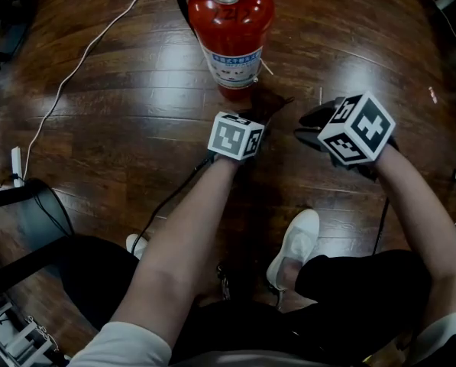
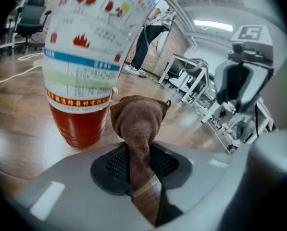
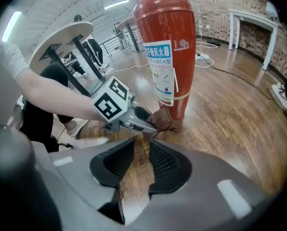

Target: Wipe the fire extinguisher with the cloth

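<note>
A red fire extinguisher [image 1: 231, 21] with a white label stands upright on the wooden floor, straight ahead of me. My left gripper [image 1: 260, 121] is shut on a brown cloth [image 2: 138, 121], which bunches out beyond its jaws. The cloth hangs just right of the extinguisher's base [image 2: 81, 124], close to it; I cannot tell if they touch. In the right gripper view the cloth [image 3: 165, 119] sits at the foot of the extinguisher [image 3: 167, 47]. My right gripper [image 1: 310, 126] hovers to the right of the left one. Its jaws [image 3: 142, 160] stand a little apart, holding nothing.
A white cable [image 1: 82, 60] trails across the floor to the left. A black chair base [image 1: 29, 205] is at the left edge. My shoe [image 1: 296, 243] rests below the grippers. Desks and chairs [image 2: 191, 81] and a standing person [image 2: 150, 37] are farther off.
</note>
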`<state>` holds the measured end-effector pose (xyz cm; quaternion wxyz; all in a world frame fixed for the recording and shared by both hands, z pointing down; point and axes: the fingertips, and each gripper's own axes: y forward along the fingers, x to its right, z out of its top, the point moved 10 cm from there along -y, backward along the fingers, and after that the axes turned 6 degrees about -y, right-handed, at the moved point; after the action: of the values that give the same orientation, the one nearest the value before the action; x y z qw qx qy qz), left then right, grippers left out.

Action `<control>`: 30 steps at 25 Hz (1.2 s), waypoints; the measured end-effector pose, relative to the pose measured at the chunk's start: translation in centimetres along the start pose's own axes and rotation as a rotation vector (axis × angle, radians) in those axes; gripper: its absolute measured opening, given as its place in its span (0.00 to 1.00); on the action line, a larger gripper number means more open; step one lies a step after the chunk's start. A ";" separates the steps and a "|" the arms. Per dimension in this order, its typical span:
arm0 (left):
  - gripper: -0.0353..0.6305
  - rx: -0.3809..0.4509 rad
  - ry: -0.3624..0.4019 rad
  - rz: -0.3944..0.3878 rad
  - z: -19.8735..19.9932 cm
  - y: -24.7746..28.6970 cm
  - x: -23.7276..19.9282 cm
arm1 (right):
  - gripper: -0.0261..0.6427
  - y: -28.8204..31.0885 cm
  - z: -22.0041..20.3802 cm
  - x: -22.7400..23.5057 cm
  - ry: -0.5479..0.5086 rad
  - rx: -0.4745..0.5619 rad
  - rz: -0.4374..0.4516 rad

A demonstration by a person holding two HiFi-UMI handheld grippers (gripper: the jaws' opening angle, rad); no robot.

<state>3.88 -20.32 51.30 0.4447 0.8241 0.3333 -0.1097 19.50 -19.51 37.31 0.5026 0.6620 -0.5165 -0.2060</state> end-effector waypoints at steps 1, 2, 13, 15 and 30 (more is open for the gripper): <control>0.20 0.008 0.033 -0.009 0.4 -0.9 0.1 | 0.20 -0.3 0.1 -0.3 0.000 0.003 -0.008; 0.20 0.017 0.059 -0.016 0.8 -1.9 0.2 | 0.20 -0.6 0.2 -0.6 0.002 0.007 -0.014; 0.20 -0.044 0.337 -0.112 4.8 -13.3 3.8 | 0.20 -4.4 1.2 -7.0 -0.010 0.043 -0.117; 0.20 -0.063 0.401 -0.133 5.3 -16.3 4.7 | 0.20 -5.6 1.5 -8.3 0.001 0.077 -0.147; 0.20 0.195 0.584 -0.232 -0.3 -44.1 14.1 | 0.19 -14.9 1.4 -24.7 -0.170 0.271 -0.272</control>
<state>-14.06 3.14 15.66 0.2338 0.8161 0.5262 0.0497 16.10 1.29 17.60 0.3311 0.7673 -0.4861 -0.2558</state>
